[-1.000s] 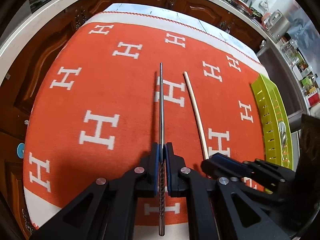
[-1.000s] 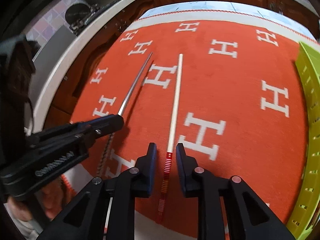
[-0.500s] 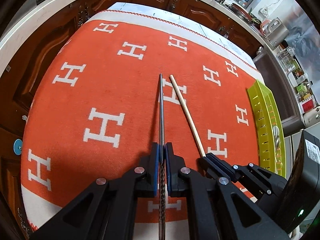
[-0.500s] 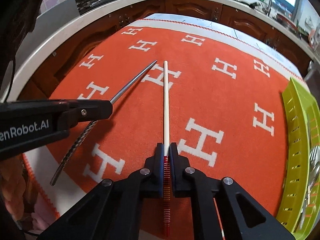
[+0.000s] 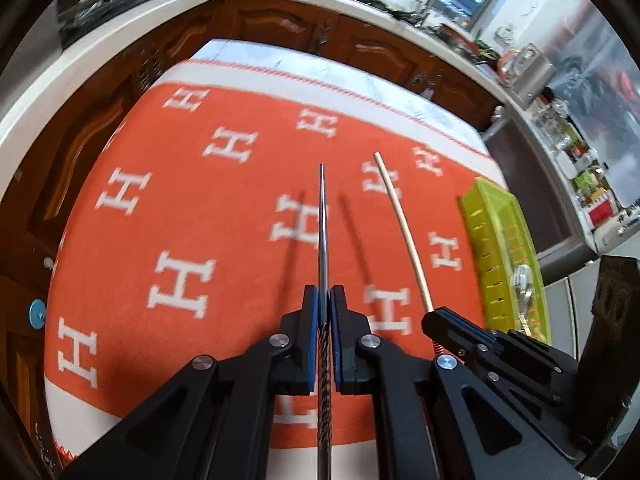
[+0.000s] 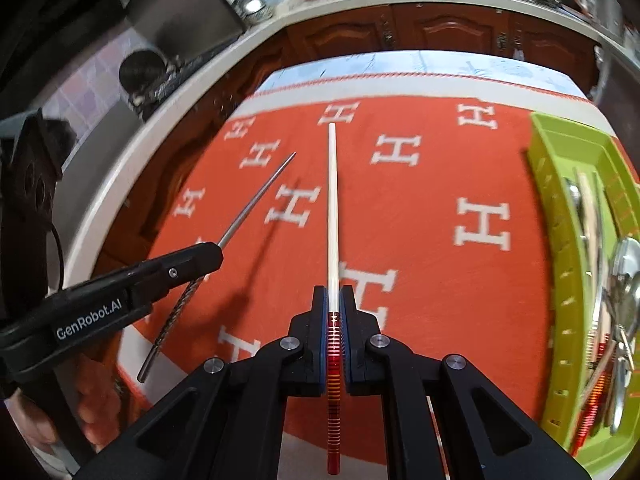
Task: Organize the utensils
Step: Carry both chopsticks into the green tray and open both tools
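My left gripper (image 5: 324, 294) is shut on a metal chopstick (image 5: 323, 220) with a twisted handle, held above the orange cloth (image 5: 200, 208) and pointing away from me. To its right, my right gripper (image 5: 432, 320) grips a white chopstick (image 5: 400, 216). In the right wrist view my right gripper (image 6: 333, 294) is shut on that white chopstick (image 6: 332, 200) just above its red banded handle. There the left gripper (image 6: 208, 256) holds the metal chopstick (image 6: 256, 200) at the left. Both sticks hang clear of the cloth and cast shadows on it.
A green slotted tray (image 6: 560, 168) at the cloth's right edge holds spoons (image 6: 624, 272) and another red-handled chopstick (image 6: 592, 400). The same green tray (image 5: 492, 248) shows in the left wrist view. Brown cabinets and a white counter rim (image 6: 120, 184) curve around the table. A hand (image 6: 36, 432) shows at lower left.
The right gripper closed on the white chopstick and lifted it off the cloth. The left gripper rose with the metal chopstick. Both views tilted up, showing more of the kitchen.
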A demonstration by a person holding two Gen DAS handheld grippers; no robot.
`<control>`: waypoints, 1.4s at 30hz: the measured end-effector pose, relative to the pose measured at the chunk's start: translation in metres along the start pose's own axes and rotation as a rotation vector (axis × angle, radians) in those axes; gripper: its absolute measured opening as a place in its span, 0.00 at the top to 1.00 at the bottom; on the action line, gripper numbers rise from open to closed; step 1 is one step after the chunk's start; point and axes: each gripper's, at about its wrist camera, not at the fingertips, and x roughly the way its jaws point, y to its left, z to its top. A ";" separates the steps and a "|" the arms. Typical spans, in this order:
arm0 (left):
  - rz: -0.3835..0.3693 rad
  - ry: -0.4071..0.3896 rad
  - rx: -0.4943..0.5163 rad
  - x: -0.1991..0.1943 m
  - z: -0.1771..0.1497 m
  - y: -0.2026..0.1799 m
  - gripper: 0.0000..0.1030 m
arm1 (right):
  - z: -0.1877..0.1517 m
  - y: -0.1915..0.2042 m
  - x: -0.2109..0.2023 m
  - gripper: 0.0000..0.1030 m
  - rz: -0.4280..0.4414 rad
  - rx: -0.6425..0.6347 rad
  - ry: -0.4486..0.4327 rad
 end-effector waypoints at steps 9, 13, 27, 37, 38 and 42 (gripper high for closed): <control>-0.139 -0.016 0.157 -0.008 0.024 -0.107 0.97 | 0.006 -0.078 -0.072 0.95 -0.025 0.158 -0.092; -0.177 0.027 0.200 0.011 0.028 -0.159 0.97 | 0.001 -0.126 -0.097 0.95 -0.055 0.236 -0.115; -0.138 0.196 0.178 0.090 0.005 -0.220 0.96 | -0.008 -0.216 -0.079 0.95 -0.053 0.340 -0.036; -0.142 0.247 0.187 0.096 -0.005 -0.226 0.93 | -0.003 -0.231 -0.042 0.92 -0.058 0.360 0.043; -0.141 0.248 0.192 0.096 -0.005 -0.225 0.93 | -0.003 -0.232 -0.042 0.92 -0.056 0.363 0.044; -0.126 0.240 0.215 0.088 -0.005 -0.222 0.89 | -0.005 -0.231 -0.042 0.92 -0.044 0.363 0.048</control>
